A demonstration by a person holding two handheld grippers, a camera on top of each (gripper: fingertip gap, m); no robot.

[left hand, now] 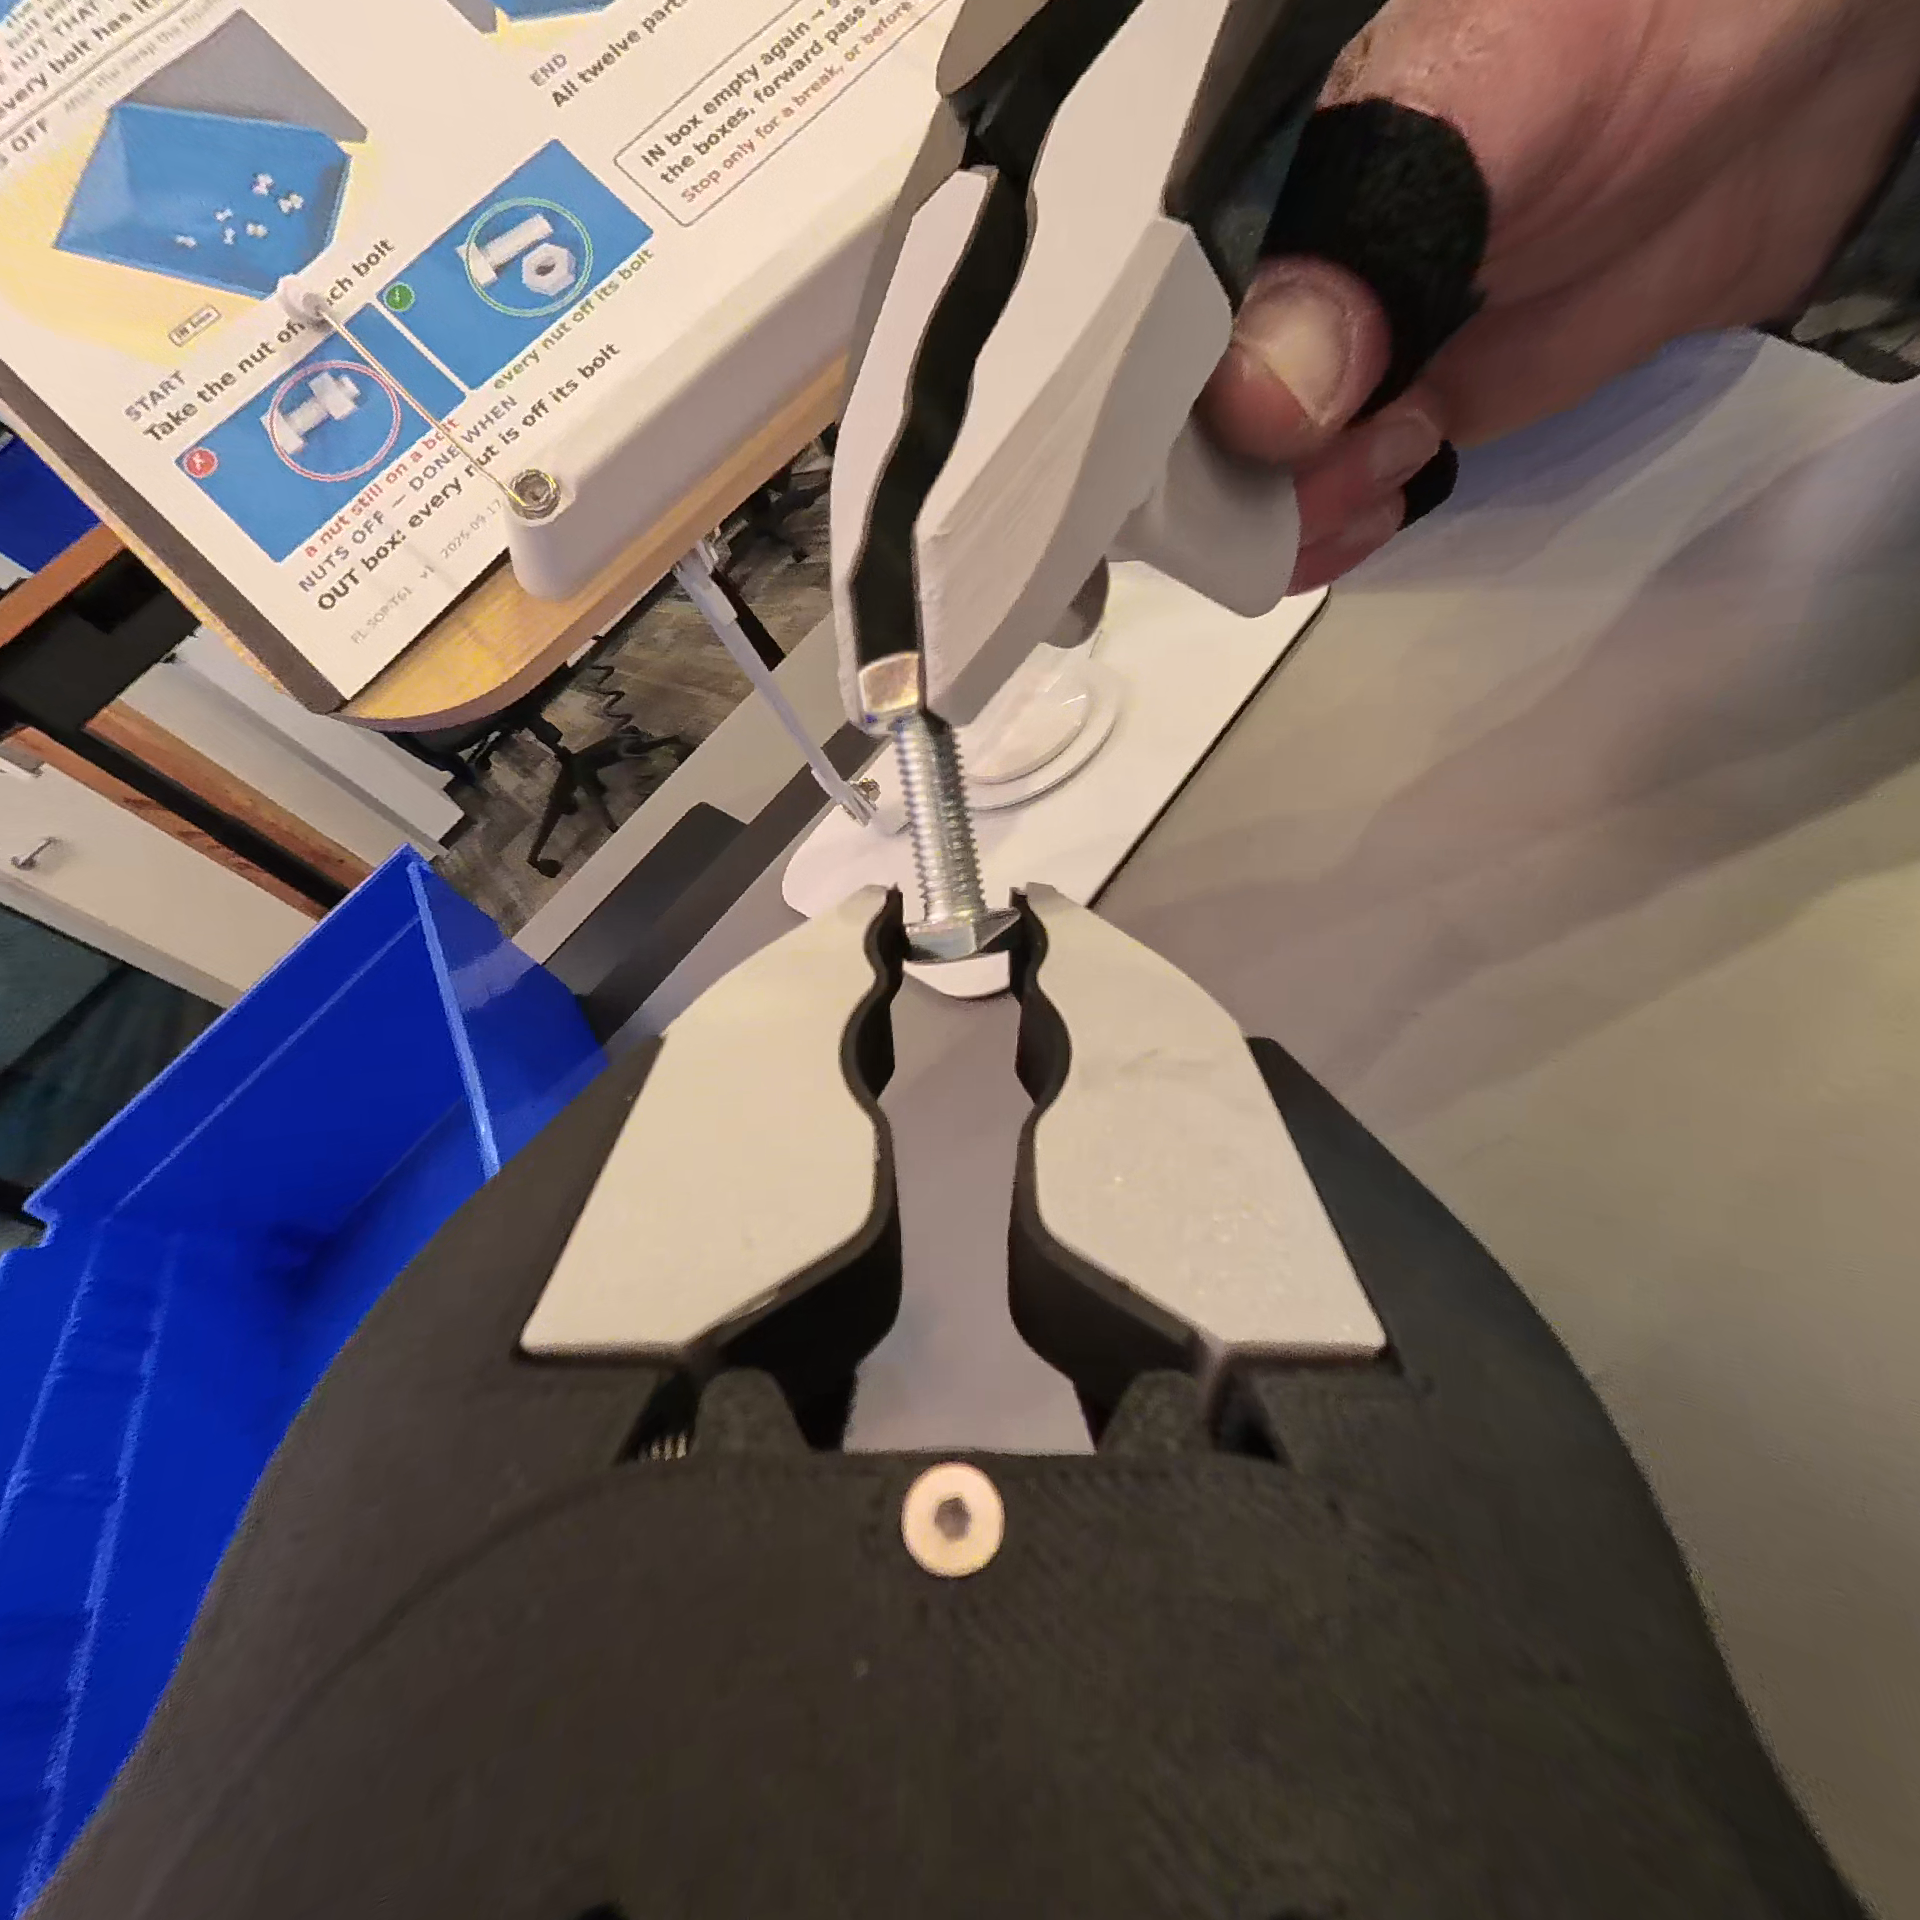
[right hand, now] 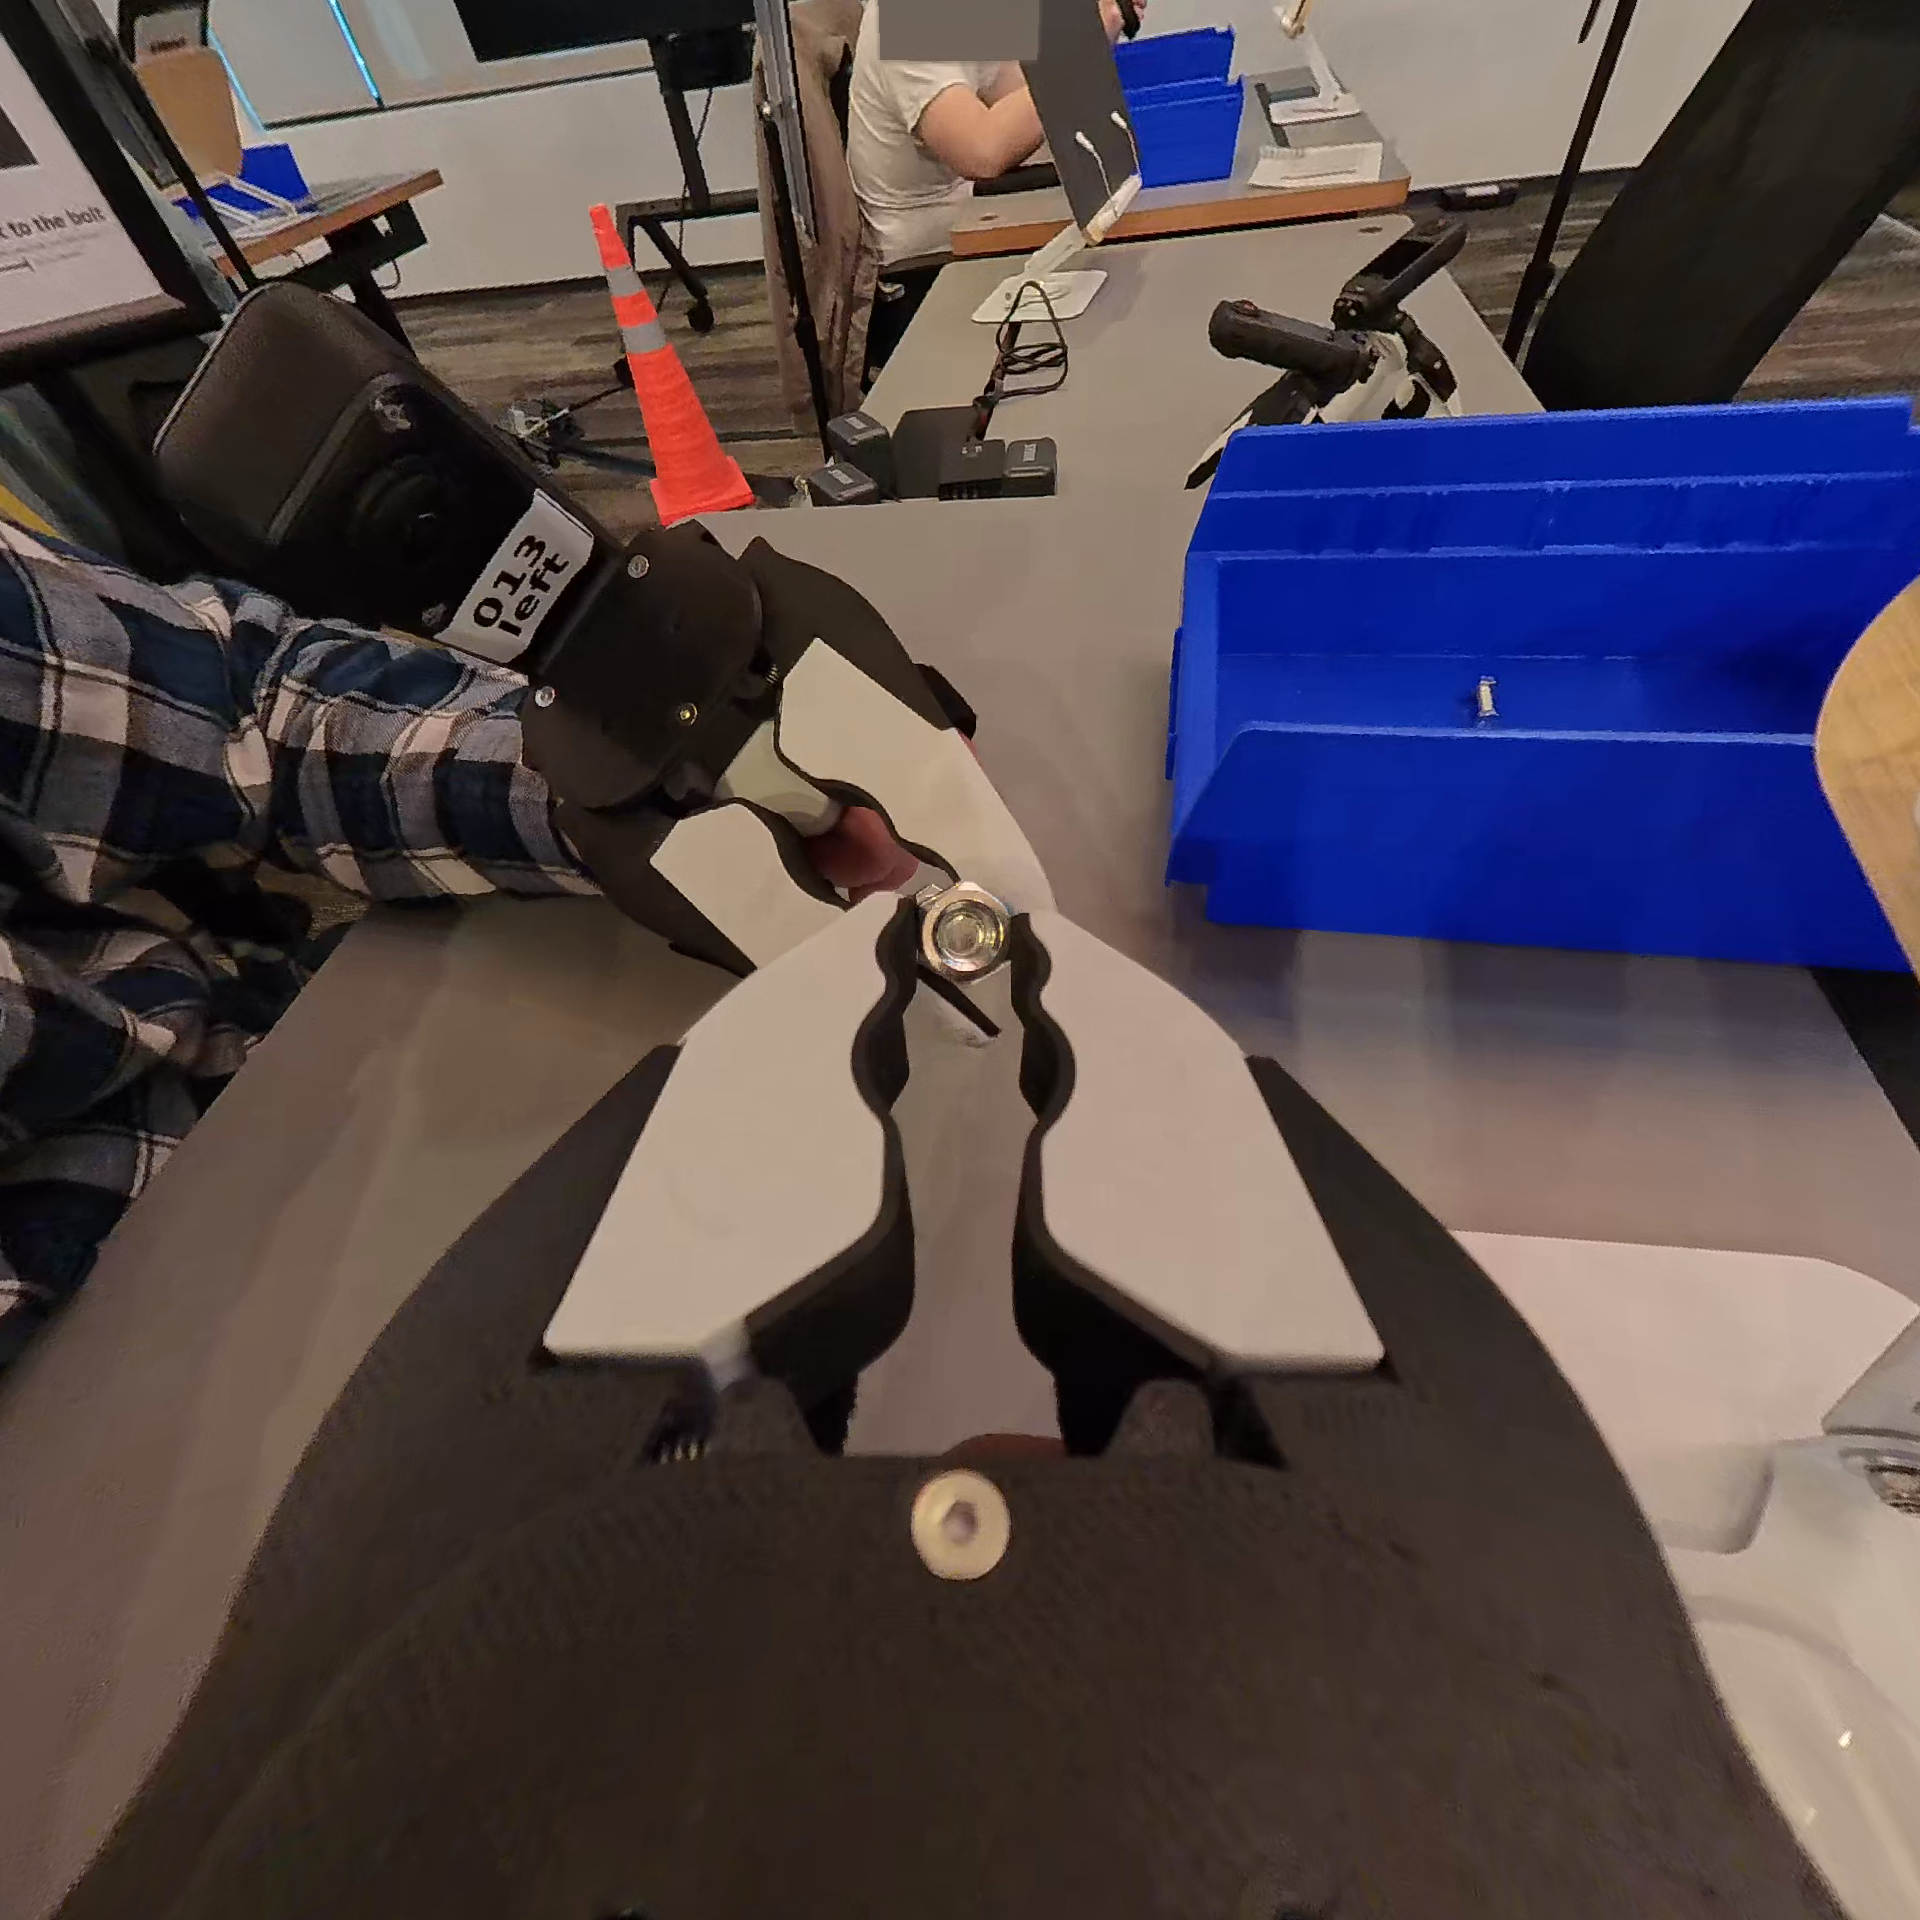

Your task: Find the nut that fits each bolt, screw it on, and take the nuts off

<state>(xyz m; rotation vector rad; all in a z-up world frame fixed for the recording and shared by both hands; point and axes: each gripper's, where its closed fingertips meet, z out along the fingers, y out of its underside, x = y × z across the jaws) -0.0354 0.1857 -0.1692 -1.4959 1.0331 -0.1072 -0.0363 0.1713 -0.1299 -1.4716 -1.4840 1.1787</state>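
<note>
The left tool (left hand: 958, 914) is closed on the head of a shiny bolt (left hand: 935, 821). Both black pads press on the head, one on each side. The bolt sticks straight out from the tips, up in the air above the desk (left hand: 1507, 1039).

The right tool (right hand: 961, 940) is closed on a silver nut (right hand: 964, 935) that sits on the far end of the bolt. Its pads press on the flat sides of the nut. A hand (left hand: 1538, 260) holds this tool from above.

The two tools meet tip to tip, with only the bolt between them.

A blue bin (right hand: 1538, 831) sits on the desk to the right of the bolt, well apart from it. One small bolt (right hand: 1486, 696) lies inside that bin. Another blue bin (left hand: 260, 1195) is just left of the left tool, with its corner close by.

Behind the bolt stands a white stand (left hand: 665, 499) holding a picture sheet (left hand: 312, 312). The desk edge runs just behind the stand's foot. To the right of the bolt the desk is bare and grey.
</note>
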